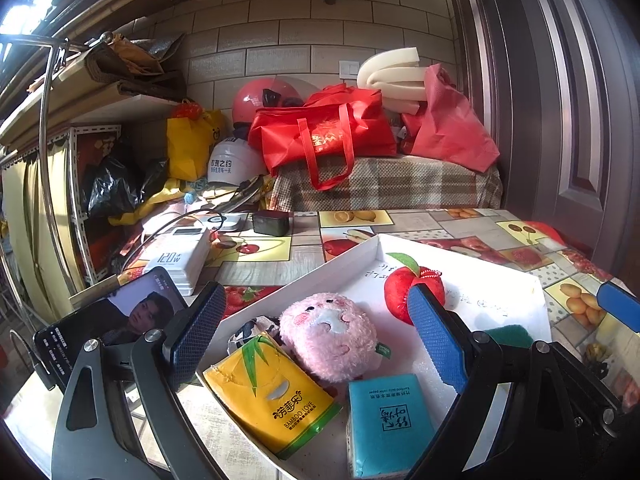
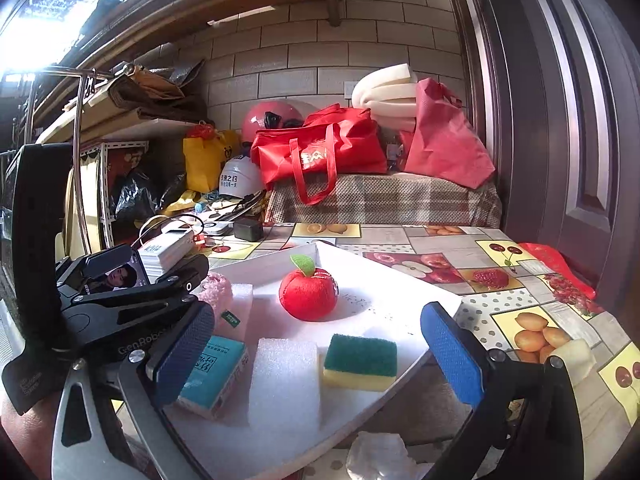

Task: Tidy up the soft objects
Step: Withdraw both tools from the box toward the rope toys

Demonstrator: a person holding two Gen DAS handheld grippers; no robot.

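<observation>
A: Looking along the left gripper (image 1: pixel 316 332): fingers spread wide, nothing between them. Under the gap, the white tray (image 1: pixel 332 264) on the fruit-print worktop (image 1: pixel 480 224). Pink plush (image 1: pixel 330 336) sits mid-tray, yellow tissue pack (image 1: pixel 276 400) touching it on the near left, teal tissue pack (image 1: pixel 386 424) near right.

B: Right gripper (image 2: pixel 320 356), same: fingers well apart, holding nothing. Red apple plush (image 2: pixel 308 294) upright toward the far side of the tray. Near edge, left to right: teal pack, white foam block (image 2: pixel 284 384), green-and-yellow sponge (image 2: pixel 360 362). Foam and sponge just beside each other; cannot tell if touching.

A: Second foam piece?

B: Yes, small foam block (image 2: pixel 242 304) behind the teal pack, next to the pink plush.

A: Off-tray, far left: phone (image 1: pixel 120 320) with lit screen, white power bank (image 1: pixel 180 256).

B: Crumpled clear plastic (image 2: pixel 380 456) on the worktop at the tray's near edge.
</observation>
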